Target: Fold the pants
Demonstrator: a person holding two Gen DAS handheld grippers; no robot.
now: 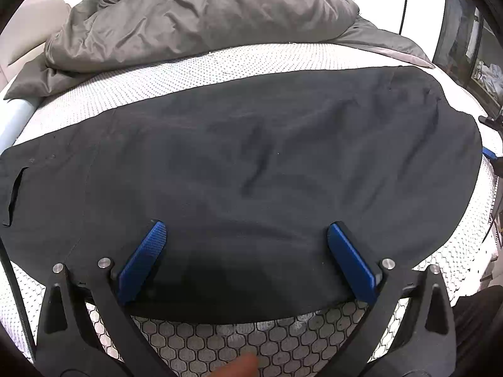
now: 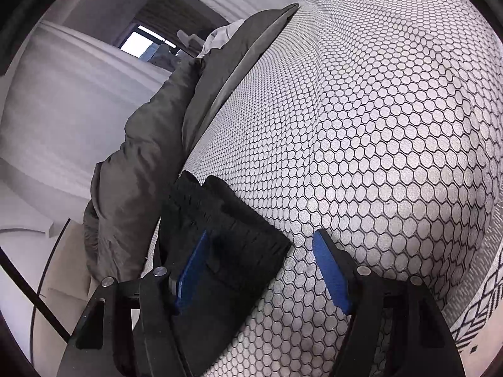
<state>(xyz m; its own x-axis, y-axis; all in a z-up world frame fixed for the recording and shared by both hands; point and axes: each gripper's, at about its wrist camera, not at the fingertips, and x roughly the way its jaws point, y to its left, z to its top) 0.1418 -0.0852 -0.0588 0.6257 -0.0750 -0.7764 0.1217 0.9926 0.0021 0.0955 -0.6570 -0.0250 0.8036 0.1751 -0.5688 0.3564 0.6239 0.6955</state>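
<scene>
Pants [image 1: 251, 169] lay flat across the mattress [image 1: 220, 66], spread left to right. Rumpled duvet [image 1: 188, 22] lay behind them at the far end w/ a strip of bare mattress between. Left hand-held gripper [image 1: 246, 251] sat over the pants' near edge, fingers wide apart, fabric beneath & between them. In the right wrist view, right hand-held gripper [image 2: 261, 267] straddled the pants' waistband end [image 2: 220, 235]: one finger over the cloth, the other over bare mattress, not pressing. Duvet hung over the mattress edge beyond.
</scene>
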